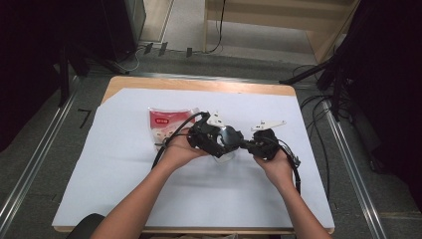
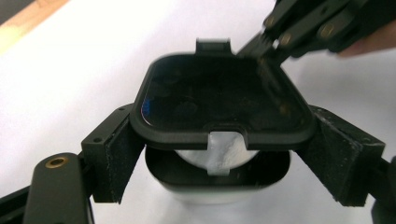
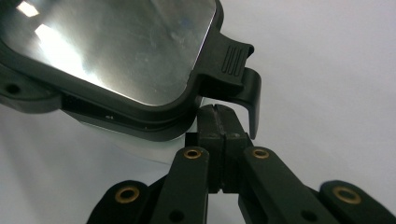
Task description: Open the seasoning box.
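Observation:
A small container (image 2: 215, 184) with a black-framed clear lid (image 2: 219, 100) sits between the pads of my left gripper (image 2: 224, 154), which is shut on its sides. The lid stands ajar at my side, and something white (image 2: 233, 149) shows inside. In the high view this container (image 1: 228, 149) is held low over the white sheet, mid-table. My right gripper (image 3: 217, 114) is shut, its tips pushed under the lid's rim beside the black latch tab (image 3: 233, 63). The same right gripper (image 2: 268, 42) meets the far corner of the lid in the left gripper view.
A red and white pouch (image 1: 166, 124) lies on the sheet just left of my left hand. The white sheet (image 1: 199, 194) covers most of the wooden table (image 1: 199, 84). Cables trail from both grippers toward the near edge.

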A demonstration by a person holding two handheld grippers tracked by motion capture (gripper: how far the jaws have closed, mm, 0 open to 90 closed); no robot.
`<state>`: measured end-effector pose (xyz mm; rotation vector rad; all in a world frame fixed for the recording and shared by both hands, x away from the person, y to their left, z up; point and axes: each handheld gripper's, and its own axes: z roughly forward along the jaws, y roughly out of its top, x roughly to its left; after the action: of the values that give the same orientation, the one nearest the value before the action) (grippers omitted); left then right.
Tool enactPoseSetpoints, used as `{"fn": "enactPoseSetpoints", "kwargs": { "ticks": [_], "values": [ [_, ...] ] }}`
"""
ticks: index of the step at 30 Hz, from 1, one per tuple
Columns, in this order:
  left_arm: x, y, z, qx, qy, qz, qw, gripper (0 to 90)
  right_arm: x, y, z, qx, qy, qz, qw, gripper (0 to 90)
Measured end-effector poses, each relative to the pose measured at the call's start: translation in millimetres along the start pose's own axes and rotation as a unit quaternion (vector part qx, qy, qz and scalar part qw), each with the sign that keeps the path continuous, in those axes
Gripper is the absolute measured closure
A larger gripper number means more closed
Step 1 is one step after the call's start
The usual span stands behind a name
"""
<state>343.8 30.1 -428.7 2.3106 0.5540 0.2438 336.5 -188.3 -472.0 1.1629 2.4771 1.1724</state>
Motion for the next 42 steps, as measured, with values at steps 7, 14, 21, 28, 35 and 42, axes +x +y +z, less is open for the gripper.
{"fn": "enactPoseSetpoints", "kwargs": {
  "ticks": [7,14,21,28,35,42],
  "values": [
    [0.6,9.6,-1.7,0.009,-0.002,0.002,1.0000,19.2,1.2,0.0,0.6,0.002,-0.002,-0.001,1.0000,90.0],
    [2.9,19.7,-9.0,-0.023,-0.027,-0.006,0.9993,45.2,1.5,-1.1,0.4,-0.004,0.010,0.011,0.9999,90.0],
    [1.7,26.7,-9.1,-0.013,-0.049,0.011,0.9987,57.7,2.3,-2.1,1.1,-0.004,0.013,0.012,0.9998,90.0],
    [1.7,35.9,-7.5,-0.002,-0.060,0.013,0.9981,72.4,3.4,-4.5,2.9,-0.004,0.018,0.016,0.9997,90.0],
    [-2.1,39.1,-2.9,0.005,-0.078,0.018,0.9968,76.7,3.3,-8.4,3.1,-0.005,0.020,0.025,0.9995,90.0],
    [-5.0,44.5,2.5,0.012,-0.088,0.024,0.9958,78.8,4.2,-11.4,3.0,-0.005,0.022,0.031,0.9993,90.0]
  ]
}}
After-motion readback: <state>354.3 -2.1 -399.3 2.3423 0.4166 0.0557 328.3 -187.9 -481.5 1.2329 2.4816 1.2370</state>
